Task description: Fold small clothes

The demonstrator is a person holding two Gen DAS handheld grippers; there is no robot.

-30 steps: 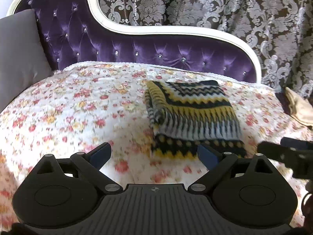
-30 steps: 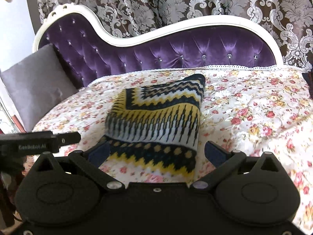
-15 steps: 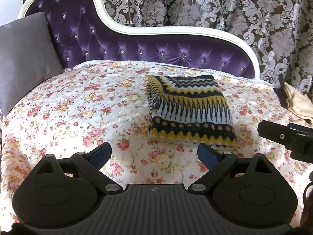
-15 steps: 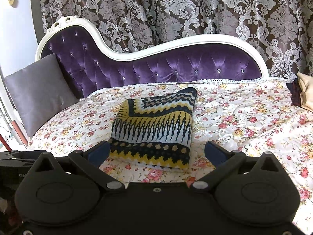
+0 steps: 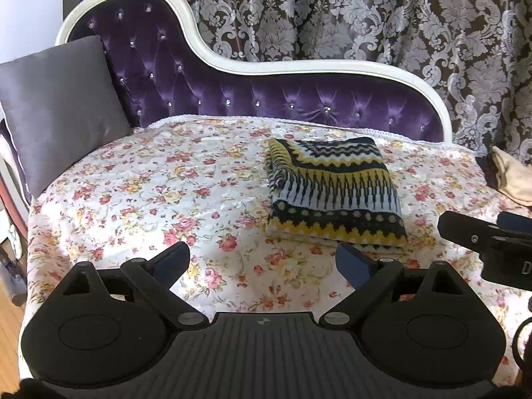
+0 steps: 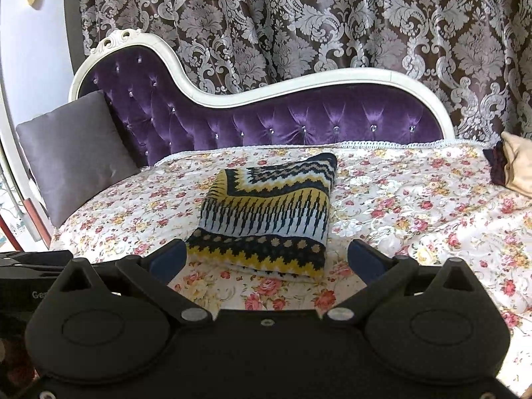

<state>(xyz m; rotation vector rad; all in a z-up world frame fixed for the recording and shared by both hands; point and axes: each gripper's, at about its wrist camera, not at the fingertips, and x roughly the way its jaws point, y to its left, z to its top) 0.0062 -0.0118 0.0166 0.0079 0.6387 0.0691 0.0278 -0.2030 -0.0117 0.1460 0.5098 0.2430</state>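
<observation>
A folded knit garment with yellow, navy and grey zigzag bands lies flat on the floral cover of a chaise. My left gripper is open and empty, held back from the garment's near left corner. My right gripper is also open and empty, just short of the garment's near edge. Neither touches the cloth. The right gripper's body shows at the right edge of the left wrist view.
A grey cushion leans at the left end. The purple tufted backrest with white frame runs behind, patterned curtains beyond. A beige cloth on something dark lies at the far right.
Both grippers have drawn back and up from the folded garment, which now looks smaller and farther away. The garment has stayed in place.
</observation>
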